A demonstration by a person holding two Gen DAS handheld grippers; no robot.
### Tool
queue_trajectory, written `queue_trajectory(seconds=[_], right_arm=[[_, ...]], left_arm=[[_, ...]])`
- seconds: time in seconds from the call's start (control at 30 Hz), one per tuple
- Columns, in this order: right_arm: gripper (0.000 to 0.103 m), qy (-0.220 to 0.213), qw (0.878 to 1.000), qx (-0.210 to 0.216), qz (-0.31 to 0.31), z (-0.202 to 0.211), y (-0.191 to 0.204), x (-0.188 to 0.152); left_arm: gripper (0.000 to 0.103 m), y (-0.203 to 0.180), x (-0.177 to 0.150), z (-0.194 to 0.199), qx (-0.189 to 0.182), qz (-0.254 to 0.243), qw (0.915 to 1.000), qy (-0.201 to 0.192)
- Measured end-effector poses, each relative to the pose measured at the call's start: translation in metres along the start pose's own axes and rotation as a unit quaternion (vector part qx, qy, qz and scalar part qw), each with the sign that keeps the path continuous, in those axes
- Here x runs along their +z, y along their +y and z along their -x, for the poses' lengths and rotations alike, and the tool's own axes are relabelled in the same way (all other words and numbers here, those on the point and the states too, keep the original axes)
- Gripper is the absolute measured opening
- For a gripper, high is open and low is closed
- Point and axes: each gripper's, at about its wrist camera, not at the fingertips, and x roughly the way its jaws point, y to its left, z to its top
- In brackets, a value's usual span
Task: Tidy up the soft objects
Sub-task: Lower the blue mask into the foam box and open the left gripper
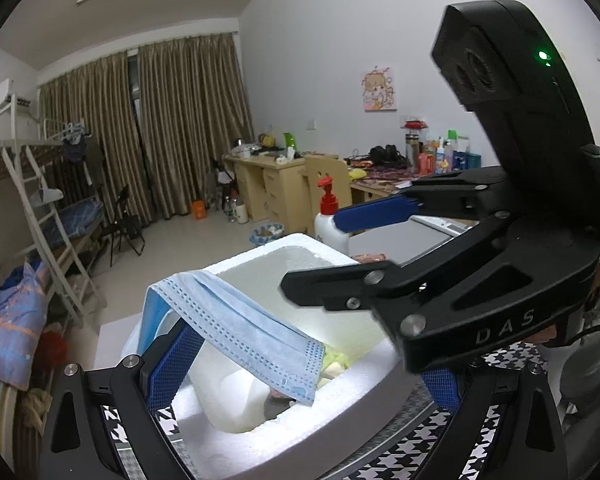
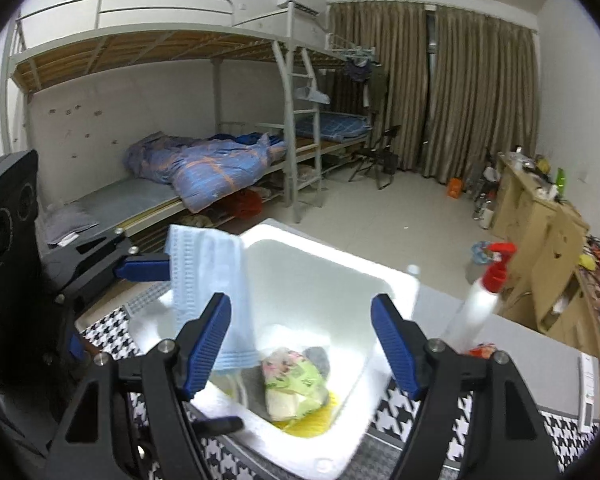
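Gaping wide, right gripper [image 2: 300, 344] holds nothing. Left gripper [image 1: 304, 364] also spread; blue face mask [image 1: 236, 320] draped over its left finger, probably just hanging, above white foam box [image 2: 340, 276]. Floral cloth bundle [image 2: 296, 380] inside. Pump bottle [image 2: 480, 300] beside box.

The right gripper [image 2: 300, 344] points forward and downward, its blue-padded jaws spread wide with nothing pressed between them; the left gripper [image 1: 304, 376] tilts downward too, jaws standing well apart; a blue face mask [image 1: 236, 320] drapes over its left finger [image 1: 172, 368].
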Motion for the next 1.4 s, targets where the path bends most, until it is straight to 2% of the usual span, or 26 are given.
queue_trajectory(seconds=[0.2,0.4,0.7,0.8,0.9,1.1,1.4], right_arm=[[0.077,0.003,0.999,0.042,0.015,-0.003,0.008,0.002],[0.077,0.012,0.997,0.062,0.033,-0.011,0.021,0.005],[0.077,0.031,0.998,0.036,0.040,-0.028,0.020,0.010],[0.077,0.034,0.999,0.006,0.030,-0.032,0.012,0.011],[0.077,0.037,0.999,0.006,0.016,-0.032,0.005,0.008],[0.077,0.026,1.000,0.002,0.014,-0.022,0.004,0.007],[0.077,0.002,1.000,-0.030,-0.009,0.001,-0.010,0.002]], left_arm=[[0.097,0.002,-0.002,0.001,-0.014,-0.008,0.9999,-0.001],[0.097,0.005,-0.002,0.003,-0.026,-0.017,0.9995,0.000],[0.097,0.005,-0.002,0.006,-0.035,-0.022,0.9991,-0.004],[0.097,0.010,0.000,0.007,-0.028,-0.017,0.9994,-0.007],[0.097,0.011,0.001,0.007,-0.020,-0.012,0.9997,-0.008],[0.097,0.017,0.003,0.004,-0.001,0.007,0.9999,-0.008],[0.097,0.018,0.003,0.014,0.014,0.016,0.9996,-0.019]])
